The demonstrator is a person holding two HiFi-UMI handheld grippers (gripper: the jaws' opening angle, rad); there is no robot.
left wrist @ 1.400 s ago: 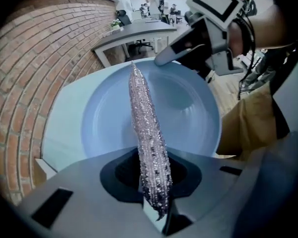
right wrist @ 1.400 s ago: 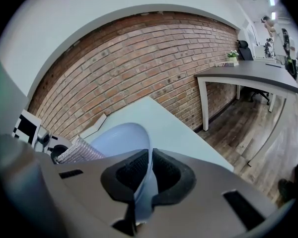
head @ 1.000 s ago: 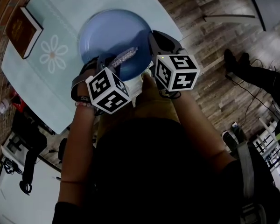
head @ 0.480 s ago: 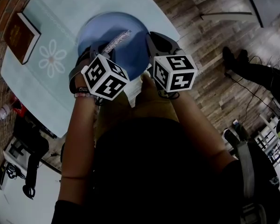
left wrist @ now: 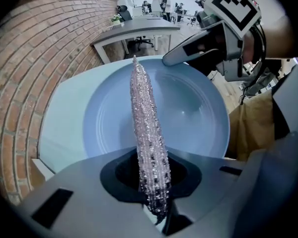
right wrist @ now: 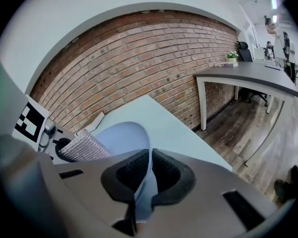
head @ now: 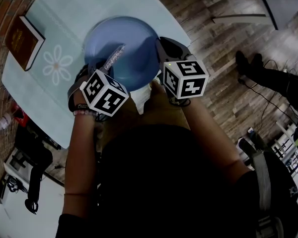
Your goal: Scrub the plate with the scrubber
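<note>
A round blue plate (head: pixel 134 43) lies on the pale green table (head: pixel 79 9). My right gripper (head: pixel 161 51) is shut on the plate's right rim; in the right gripper view the blue plate (right wrist: pixel 121 133) runs edge-on between the two jaws of my right gripper (right wrist: pixel 149 175). My left gripper (head: pixel 102 71) is shut on a flat silvery mesh scrubber (head: pixel 113 58), which lies over the plate's left part. In the left gripper view the scrubber (left wrist: pixel 146 123) sticks out from my left gripper (left wrist: pixel 151 177) across the plate (left wrist: pixel 193 113), with the right gripper (left wrist: pixel 213 38) at the far rim.
A brown book (head: pixel 24 36) lies at the table's left end, beside a white flower print (head: pixel 57 63). Wooden floor (head: pixel 223 38) runs right of the table, with someone's shoes (head: pixel 248 63) on it. A brick wall (right wrist: pixel 154 53) and a grey desk (right wrist: pixel 248 73) stand beyond.
My left gripper has drawn the scrubber from the plate's middle right to its left side, and pulled back toward me. The right gripper has held still on the rim.
</note>
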